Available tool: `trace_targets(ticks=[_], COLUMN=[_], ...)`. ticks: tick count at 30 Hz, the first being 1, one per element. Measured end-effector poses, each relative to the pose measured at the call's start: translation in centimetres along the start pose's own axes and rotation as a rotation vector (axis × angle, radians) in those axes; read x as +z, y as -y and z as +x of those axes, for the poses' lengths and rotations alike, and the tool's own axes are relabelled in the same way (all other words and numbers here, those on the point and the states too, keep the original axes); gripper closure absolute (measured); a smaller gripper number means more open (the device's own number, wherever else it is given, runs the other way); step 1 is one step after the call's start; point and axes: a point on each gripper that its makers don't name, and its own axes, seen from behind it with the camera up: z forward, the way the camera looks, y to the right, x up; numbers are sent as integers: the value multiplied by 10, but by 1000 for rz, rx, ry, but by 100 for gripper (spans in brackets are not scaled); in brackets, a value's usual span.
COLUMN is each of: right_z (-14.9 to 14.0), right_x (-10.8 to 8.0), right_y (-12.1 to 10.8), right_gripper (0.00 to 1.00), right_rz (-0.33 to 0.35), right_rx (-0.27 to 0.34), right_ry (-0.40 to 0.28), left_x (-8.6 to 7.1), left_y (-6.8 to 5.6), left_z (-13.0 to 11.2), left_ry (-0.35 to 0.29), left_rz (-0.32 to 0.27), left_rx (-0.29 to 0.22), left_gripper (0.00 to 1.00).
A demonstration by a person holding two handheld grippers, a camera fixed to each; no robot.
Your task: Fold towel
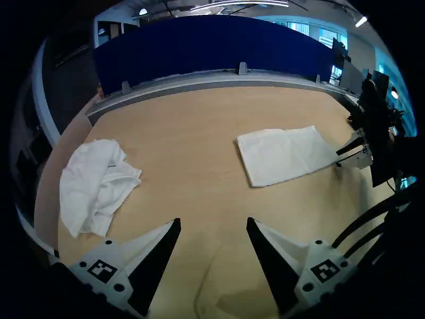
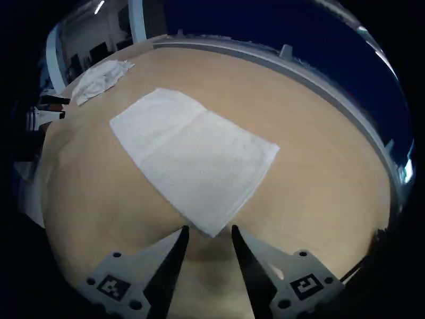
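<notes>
A white towel [image 1: 284, 154] lies flat on the wooden table [image 1: 202, 122], with one crease across it. In the right gripper view this flat towel [image 2: 191, 154] reaches toward me, and its near corner lies just at the tips of my right gripper [image 2: 209, 228], which is open with its fingers not pressing on the cloth. The same right gripper [image 1: 353, 151] appears at the towel's right edge in the left gripper view. My left gripper [image 1: 213, 222] hovers open over bare table with nothing between its fingers, well short of the towel.
A second white towel [image 1: 95, 183] lies crumpled near the table's left edge, seen far off as a crumpled towel [image 2: 101, 77] in the right gripper view. A blue partition [image 1: 212, 48] runs along the table's back. Dark cables [image 1: 372, 223] hang at the right.
</notes>
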Motion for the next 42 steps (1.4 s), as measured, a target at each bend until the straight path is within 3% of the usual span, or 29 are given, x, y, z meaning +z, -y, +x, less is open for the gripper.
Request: trace_targets(ticks=[5, 15, 26, 42], right_z=[0, 1, 17, 108], right_x=[2, 1, -6, -35], right_y=[-3, 0, -2, 3], right_gripper=[75, 89, 91, 91], right_rz=[-8, 16, 3, 0], right_rx=[2, 3, -43, -185], right_ry=[-5, -14, -33, -113], left_x=[-2, -4, -7, -21], left_y=[-1, -2, -3, 1], left_z=[-3, -9, -6, 1], left_ry=[4, 11, 7, -31], left_rz=[-1, 0, -1, -1], left_rx=[6, -3, -6, -36], left_gripper=[8, 8, 8, 8])
